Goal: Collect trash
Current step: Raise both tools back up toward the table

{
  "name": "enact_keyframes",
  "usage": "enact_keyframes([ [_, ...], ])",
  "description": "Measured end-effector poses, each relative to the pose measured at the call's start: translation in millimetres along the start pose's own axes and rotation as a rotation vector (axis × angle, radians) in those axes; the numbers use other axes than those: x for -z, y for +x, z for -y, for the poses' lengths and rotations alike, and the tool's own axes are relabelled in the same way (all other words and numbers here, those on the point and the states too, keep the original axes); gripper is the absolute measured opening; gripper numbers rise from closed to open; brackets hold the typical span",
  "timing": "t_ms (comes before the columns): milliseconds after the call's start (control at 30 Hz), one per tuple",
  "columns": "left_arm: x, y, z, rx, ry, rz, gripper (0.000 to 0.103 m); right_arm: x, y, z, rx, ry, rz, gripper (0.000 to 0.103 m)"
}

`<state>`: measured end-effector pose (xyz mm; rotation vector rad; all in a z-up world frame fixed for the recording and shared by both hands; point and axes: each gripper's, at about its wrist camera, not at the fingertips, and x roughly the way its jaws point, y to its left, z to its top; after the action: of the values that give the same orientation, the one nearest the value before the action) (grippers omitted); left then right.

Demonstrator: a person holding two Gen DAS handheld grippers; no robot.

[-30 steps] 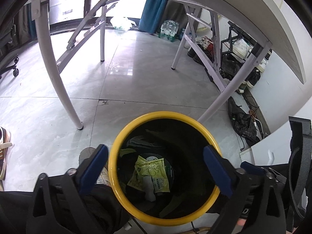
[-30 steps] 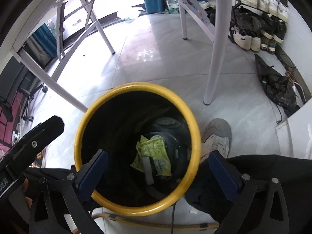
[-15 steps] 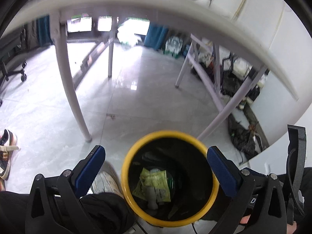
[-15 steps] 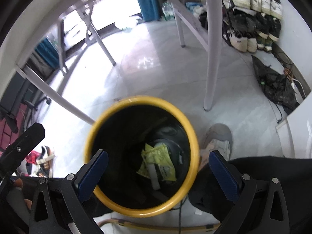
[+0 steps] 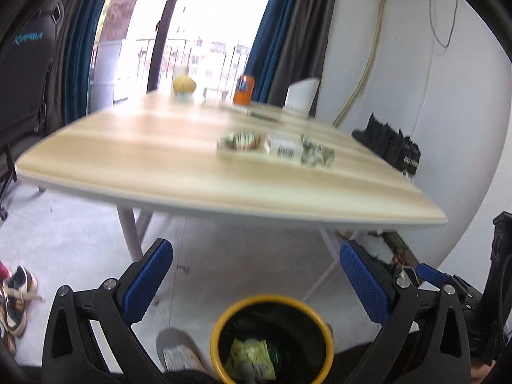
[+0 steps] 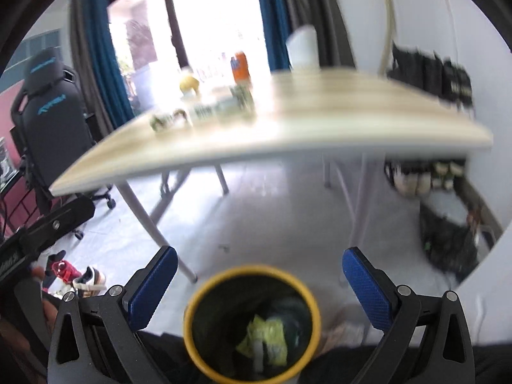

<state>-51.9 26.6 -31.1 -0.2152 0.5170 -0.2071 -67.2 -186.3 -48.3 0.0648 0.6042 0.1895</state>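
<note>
Both the left gripper and right gripper are held spread wide, empty. The yellow-rimmed bin is seen at 6 o'clock, a yellow-green wrapper inside, and the blurred wooden table at 12.

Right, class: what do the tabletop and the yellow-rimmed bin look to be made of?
Tabletop: probably laminate with a pale wood-grain print, given the straight stripes and plain white edge. Bin: likely moulded plastic, with a smooth, even yellow rim; its dark inside could be a liner, though blur leaves that open.

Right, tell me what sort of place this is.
Probably a lived-in home or small office room. A folding table carries packets and an orange can, a gaming chair stands by a curtained balcony door, and shoes lie on the tiled floor.
</note>
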Motion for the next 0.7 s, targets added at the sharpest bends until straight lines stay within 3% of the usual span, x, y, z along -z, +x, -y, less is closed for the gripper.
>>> enact_keyframes([
  [233, -40.8, -5.4, 8.1, 0.000, 0.053, 0.103, 0.102, -45.2, -16.3, -8.2, 0.003, -0.055, 0.127, 0.103],
  [533, -62.9, 6.7, 16.6, -0.046, 0.126, 0.155, 0.102, -87.2, -20.0, -17.1, -0.007, -0.103, 0.215, 0.103],
  [700, -75.3, 6.1, 13.5, -0.008, 0.124, 0.209, 0.102, -106.3, -17.2, -15.3, -0.009, -0.108, 0.236, 0.103],
])
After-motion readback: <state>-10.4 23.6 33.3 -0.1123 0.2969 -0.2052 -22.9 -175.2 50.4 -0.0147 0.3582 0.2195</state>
